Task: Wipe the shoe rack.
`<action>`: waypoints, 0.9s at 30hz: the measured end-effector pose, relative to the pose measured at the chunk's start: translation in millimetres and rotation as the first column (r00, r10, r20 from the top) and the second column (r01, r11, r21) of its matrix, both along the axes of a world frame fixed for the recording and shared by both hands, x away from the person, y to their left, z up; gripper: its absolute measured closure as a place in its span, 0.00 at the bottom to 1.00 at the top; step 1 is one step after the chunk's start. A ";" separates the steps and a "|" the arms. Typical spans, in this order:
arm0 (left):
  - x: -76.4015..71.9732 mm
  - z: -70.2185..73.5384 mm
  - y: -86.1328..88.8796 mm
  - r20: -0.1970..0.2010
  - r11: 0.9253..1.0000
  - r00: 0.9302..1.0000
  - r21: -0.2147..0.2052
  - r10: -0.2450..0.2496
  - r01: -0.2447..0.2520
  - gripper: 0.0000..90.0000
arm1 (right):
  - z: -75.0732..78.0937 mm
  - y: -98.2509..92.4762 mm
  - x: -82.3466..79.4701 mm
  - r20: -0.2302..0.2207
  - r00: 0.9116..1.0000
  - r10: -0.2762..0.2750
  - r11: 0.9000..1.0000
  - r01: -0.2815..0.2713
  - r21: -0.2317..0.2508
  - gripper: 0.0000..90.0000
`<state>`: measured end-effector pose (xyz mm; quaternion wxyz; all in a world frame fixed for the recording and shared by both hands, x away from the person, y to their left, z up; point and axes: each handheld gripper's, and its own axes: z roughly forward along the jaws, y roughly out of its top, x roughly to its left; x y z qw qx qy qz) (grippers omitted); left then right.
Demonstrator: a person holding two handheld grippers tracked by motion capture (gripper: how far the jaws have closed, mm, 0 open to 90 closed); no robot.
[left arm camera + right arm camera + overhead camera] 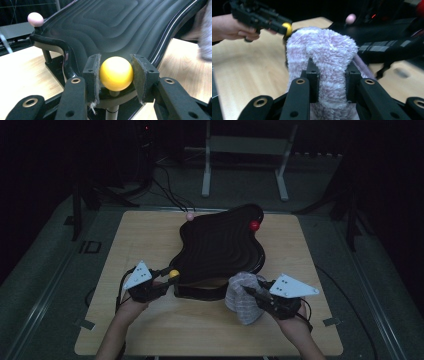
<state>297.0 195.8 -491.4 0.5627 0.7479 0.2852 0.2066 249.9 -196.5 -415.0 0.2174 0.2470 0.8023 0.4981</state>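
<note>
A black wavy tray (220, 245) stands on short posts on the wooden table (150, 330). Coloured knobs sit at its corners: a yellow one (173, 274) (116, 73), a pink one (190, 216) (35, 19) and a red one (254, 225). My left gripper (167, 277) (116, 75) is shut on the yellow knob at the tray's near left corner. My right gripper (250, 292) (331, 82) is shut on a fluffy pink-and-white cloth (242, 297) (322, 57) beside the tray's near right edge.
A white metal frame (245, 155) stands on the floor beyond the table, with cables (165, 185) trailing to its left. Bare wood lies left and right of the tray. In the right gripper view the left hand and its gripper (259, 16) appear at upper left.
</note>
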 end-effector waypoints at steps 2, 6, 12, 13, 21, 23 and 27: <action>0.2 -0.1 0.1 -0.001 1.000 1.000 -0.001 -0.002 0.002 0.66 | -3.3 6.6 -0.9 -0.004 1.000 0.012 0.999 -0.012 -0.035 0.80; 0.2 0.0 0.1 -0.002 1.000 1.000 0.000 -0.001 0.001 0.66 | 3.1 15.5 -5.8 0.021 0.998 0.055 0.998 -0.054 -0.026 0.80; 0.0 0.2 -0.3 -0.001 1.000 1.000 0.002 -0.003 0.003 0.66 | -12.4 30.8 9.0 -0.030 0.998 0.057 0.996 -0.059 -0.071 0.80; 0.2 0.1 0.1 -0.002 1.000 1.000 0.001 -0.006 0.006 0.66 | -14.9 34.5 8.7 -0.030 0.998 0.062 0.994 -0.064 -0.088 0.80; 0.4 0.2 0.0 -0.003 1.000 1.000 0.001 -0.007 0.007 0.66 | -9.1 40.1 10.1 0.003 0.998 0.068 0.995 -0.068 -0.077 0.80; 0.6 0.1 0.7 -0.004 1.000 1.000 0.001 -0.012 0.012 0.66 | -15.2 42.0 12.7 -0.024 0.997 0.073 0.994 -0.075 -0.081 0.80; 0.6 0.1 1.1 -0.004 1.000 1.000 0.002 -0.012 0.012 0.66 | -10.3 47.8 8.6 -0.001 0.996 0.094 0.993 -0.094 -0.078 0.79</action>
